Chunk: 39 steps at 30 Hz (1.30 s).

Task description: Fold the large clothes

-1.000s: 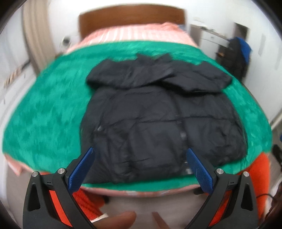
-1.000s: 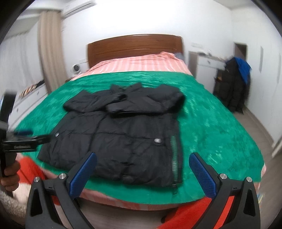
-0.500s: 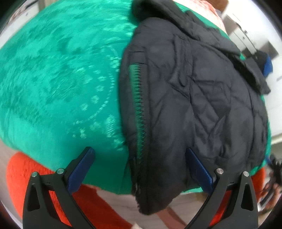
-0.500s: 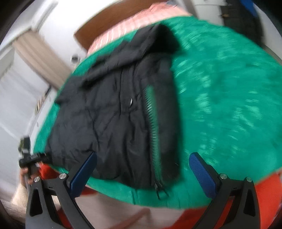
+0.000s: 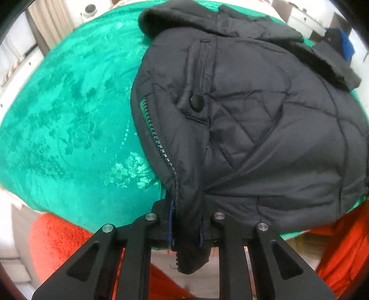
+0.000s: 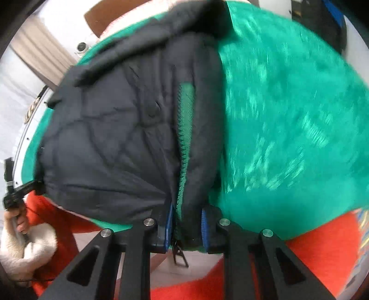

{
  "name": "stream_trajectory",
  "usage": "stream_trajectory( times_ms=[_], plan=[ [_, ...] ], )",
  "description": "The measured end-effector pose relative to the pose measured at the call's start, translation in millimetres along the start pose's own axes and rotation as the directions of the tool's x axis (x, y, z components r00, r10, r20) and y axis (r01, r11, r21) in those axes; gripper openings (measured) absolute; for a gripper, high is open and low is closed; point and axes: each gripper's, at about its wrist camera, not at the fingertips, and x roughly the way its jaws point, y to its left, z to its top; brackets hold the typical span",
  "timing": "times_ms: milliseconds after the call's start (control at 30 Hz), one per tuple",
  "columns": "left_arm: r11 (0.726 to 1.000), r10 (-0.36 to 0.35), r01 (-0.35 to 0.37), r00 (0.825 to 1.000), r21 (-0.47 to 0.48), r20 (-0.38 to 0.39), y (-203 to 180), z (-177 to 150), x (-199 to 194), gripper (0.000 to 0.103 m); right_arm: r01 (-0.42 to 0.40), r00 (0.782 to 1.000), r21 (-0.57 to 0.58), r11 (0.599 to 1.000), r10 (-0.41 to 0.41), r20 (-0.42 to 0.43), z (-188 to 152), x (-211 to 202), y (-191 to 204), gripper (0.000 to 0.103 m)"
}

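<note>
A black quilted jacket [image 5: 265, 120] lies flat on a green blanket [image 5: 69, 129] over a bed, its sleeves folded across the top. My left gripper [image 5: 186, 227] is shut on the jacket's bottom left corner, beside the green zipper edge [image 5: 156, 136]. In the right wrist view the jacket [image 6: 110, 138] fills the left half. My right gripper [image 6: 186, 228] is shut on the bottom right corner at the zipper [image 6: 184, 129], with the zipper pull [image 6: 180, 255] hanging below the jaws. The left gripper [image 6: 22, 191] shows at that view's far left edge, pinching the hem.
The green blanket [image 6: 288, 127] reaches the bed's foot edge, with an orange fuzzy cover [image 5: 57, 244] hanging below it. A wooden headboard [image 6: 96, 18] and curtain [image 6: 37, 48] stand at the far end. Dark clothes [image 5: 339, 41] hang by the wall at the right.
Both grippers came down from above the bed's foot to the jacket's two bottom corners and closed on them. Both were open one second and half a second ago.
</note>
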Motion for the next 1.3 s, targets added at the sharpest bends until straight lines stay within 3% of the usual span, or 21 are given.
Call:
stream_trajectory(
  times_ms=[400,500,533,567,600,700,800,900,967,1033,1100,1133,1167,1200,1233,1300],
  plan=[
    [1.000,0.019,-0.019,1.000,0.001,0.015,-9,-20,-22,0.013,0.021,1.000,0.002,1.000,-0.021,0.023,11,-5,-4,0.019],
    [1.000,0.022,-0.022,1.000,0.002,0.009,-6,-18,-13,0.024,0.015,1.000,0.009,1.000,-0.016,0.020,14,-3,-5,0.022],
    [1.000,0.031,-0.031,0.999,0.000,0.007,-2,-11,-7,0.027,0.024,0.999,0.005,1.000,-0.025,0.024,16,-4,-5,0.027],
    [0.999,0.036,-0.036,0.999,0.001,0.008,-1,-11,-9,0.033,0.041,0.999,0.001,0.999,-0.042,0.024,16,-7,-5,0.040],
    [0.999,0.044,-0.045,0.999,0.003,0.008,-1,-11,-14,0.043,0.062,0.998,-0.005,0.998,-0.062,0.028,16,-11,-5,0.060],
    [0.998,0.068,-0.069,0.995,0.001,0.073,6,-11,-45,0.064,0.185,0.974,-0.074,0.980,-0.173,0.148,21,-54,6,0.072],
    [0.997,0.078,-0.079,0.985,0.002,0.157,11,0,-75,0.070,0.269,0.930,-0.236,0.934,-0.188,0.316,40,-95,44,0.092],
    [0.996,0.071,-0.082,0.965,0.033,0.251,5,29,-99,0.075,0.288,0.909,-0.471,0.834,-0.083,0.408,75,-97,101,0.098],
    [0.995,0.056,-0.077,0.950,0.059,0.306,-6,50,-108,0.077,0.326,0.902,-0.639,0.697,-0.027,0.431,100,-68,143,0.102],
    [0.992,0.030,-0.071,0.940,0.107,0.341,-21,69,-114,0.078,0.370,0.907,-0.751,0.547,-0.040,0.419,121,-19,173,0.102],
    [0.980,0.011,-0.084,0.931,0.183,0.366,-41,82,-118,0.084,0.416,0.900,-0.787,0.456,-0.084,0.427,143,29,187,0.097],
    [0.973,0.016,-0.102,0.928,0.209,0.373,-51,84,-121,0.084,0.420,0.900,-0.786,0.454,-0.101,0.423,161,51,189,0.094],
    [0.964,0.021,-0.121,0.924,0.239,0.381,-59,89,-120,0.084,0.398,0.910,-0.784,0.476,-0.097,0.403,169,58,188,0.073],
    [0.953,0.022,-0.137,0.921,0.270,0.389,-66,92,-119,0.085,0.321,0.937,-0.779,0.540,-0.063,0.342,182,62,184,0.033],
    [0.943,0.021,-0.150,0.918,0.298,0.395,-72,96,-118,0.086,0.269,0.946,-0.727,0.632,-0.033,0.321,196,55,174,0.021],
    [0.923,0.025,-0.178,0.913,0.341,0.408,-80,105,-111,0.092,0.176,0.929,-0.585,0.791,0.064,0.365,216,19,140,0.012]
  ],
)
